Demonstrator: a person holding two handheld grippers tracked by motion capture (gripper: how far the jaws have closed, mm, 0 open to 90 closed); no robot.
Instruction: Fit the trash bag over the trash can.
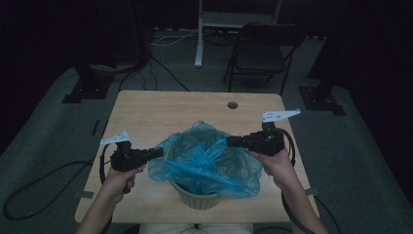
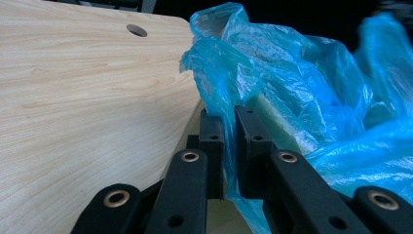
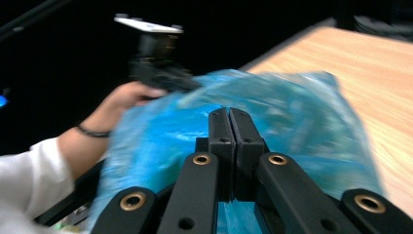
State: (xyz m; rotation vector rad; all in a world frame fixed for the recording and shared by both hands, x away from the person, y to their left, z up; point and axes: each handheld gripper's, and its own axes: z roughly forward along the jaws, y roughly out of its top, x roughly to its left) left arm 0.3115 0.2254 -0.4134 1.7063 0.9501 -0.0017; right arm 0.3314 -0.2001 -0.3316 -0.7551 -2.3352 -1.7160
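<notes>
Lining a small bin with a bag, and about half done by the look of it. Already draped over the ribbed pale green bin [image 1: 198, 197] near the front edge of the wooden table [image 1: 146, 112]: the blue plastic bag [image 1: 204, 156], loose and puffed up, covering the mouth of the bin and hanging over the rim on both sides. Not yet pulled down tight around the rim; not yet pushed down inside either, as far as can be judged.

Left gripper [image 2: 229, 122]: jaws almost together, pinching a fold of the bag at its left edge, a thin layer of film between them. Right gripper [image 3: 229, 117]: jaws pressed fully together in front of the bag; whether any film is caught between them cannot be told, because the picture is blurred.

Bin upright, opening facing up, long axis vertical. Bag spread wide, with its longer extent running left to right between the two grippers, mouth downward over the bin.

Probably left to do: stretching the edge and settling it around the rim.
</notes>
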